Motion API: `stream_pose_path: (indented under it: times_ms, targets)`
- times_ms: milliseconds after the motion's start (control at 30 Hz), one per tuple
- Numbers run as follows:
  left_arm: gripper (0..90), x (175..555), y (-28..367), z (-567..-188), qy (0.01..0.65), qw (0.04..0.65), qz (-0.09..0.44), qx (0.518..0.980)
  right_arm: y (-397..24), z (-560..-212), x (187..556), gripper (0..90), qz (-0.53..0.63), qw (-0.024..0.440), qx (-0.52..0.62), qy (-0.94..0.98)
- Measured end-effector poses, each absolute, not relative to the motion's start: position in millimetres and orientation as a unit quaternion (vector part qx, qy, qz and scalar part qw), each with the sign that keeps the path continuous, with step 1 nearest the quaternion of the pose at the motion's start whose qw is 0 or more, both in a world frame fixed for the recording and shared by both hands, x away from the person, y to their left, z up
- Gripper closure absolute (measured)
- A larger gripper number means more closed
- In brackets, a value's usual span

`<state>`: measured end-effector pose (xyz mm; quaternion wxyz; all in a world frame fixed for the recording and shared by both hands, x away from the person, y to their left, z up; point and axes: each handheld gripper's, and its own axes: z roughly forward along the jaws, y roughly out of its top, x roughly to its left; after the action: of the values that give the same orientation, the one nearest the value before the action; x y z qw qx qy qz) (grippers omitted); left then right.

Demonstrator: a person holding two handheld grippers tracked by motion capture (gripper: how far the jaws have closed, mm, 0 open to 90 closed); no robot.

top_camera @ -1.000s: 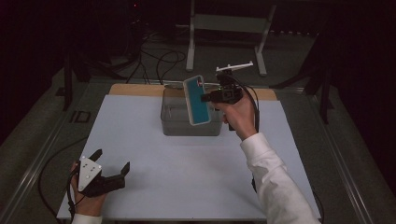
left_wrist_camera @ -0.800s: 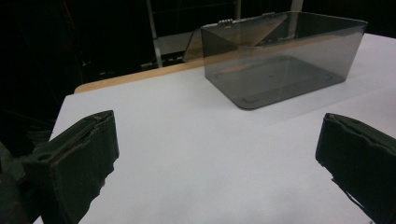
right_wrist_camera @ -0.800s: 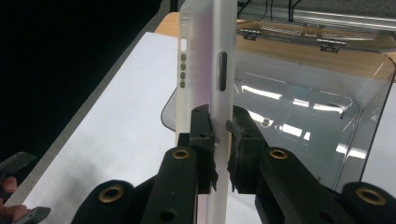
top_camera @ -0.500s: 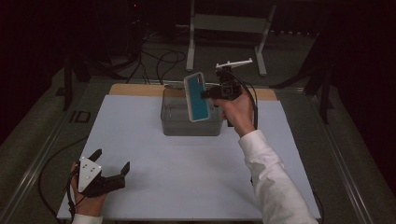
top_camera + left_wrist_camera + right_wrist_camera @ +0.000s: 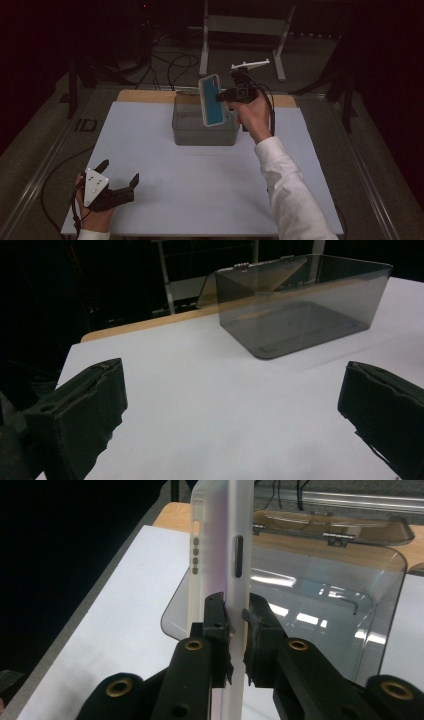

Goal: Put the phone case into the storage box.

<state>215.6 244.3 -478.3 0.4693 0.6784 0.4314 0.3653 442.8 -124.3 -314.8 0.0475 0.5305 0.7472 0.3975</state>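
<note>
The right gripper (image 5: 226, 95) is clamped on a phone case (image 5: 212, 100), its two black jaws pinching the case's thin edge from either side, as the right gripper view makes plain with the pale case (image 5: 225, 555) rising upright between the pads. From above, the case shows a teal inner face with a pale rim, stands tilted, and hangs just above the smoky clear plastic box (image 5: 185, 131), to the gripper's left. Straight below and beyond the held case lies the box's open interior (image 5: 380, 630), and its floor looks bare apart from light reflections. Its hinged lid (image 5: 370, 532) is folded back on the far side of the box, past the jaws. The box sits on a white sheet (image 5: 200, 190) that covers the table. The left gripper (image 5: 120, 181) rests on the near corner of that sheet, well apart from the box, its jaws spread wide with nothing between them; the box (image 5: 300, 315) stands ahead of it, beyond the open jaws.
</note>
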Motion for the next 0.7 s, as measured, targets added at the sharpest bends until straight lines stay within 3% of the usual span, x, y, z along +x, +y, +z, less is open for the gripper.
stream_pose_path:
  times_ms: [700]
  targets:
    - [0.4,215.8,244.6,-477.3,0.432,0.472,0.367,0.675,-114.2,-308.7,457.4,82.0,0.376,0.082,0.545,0.745]
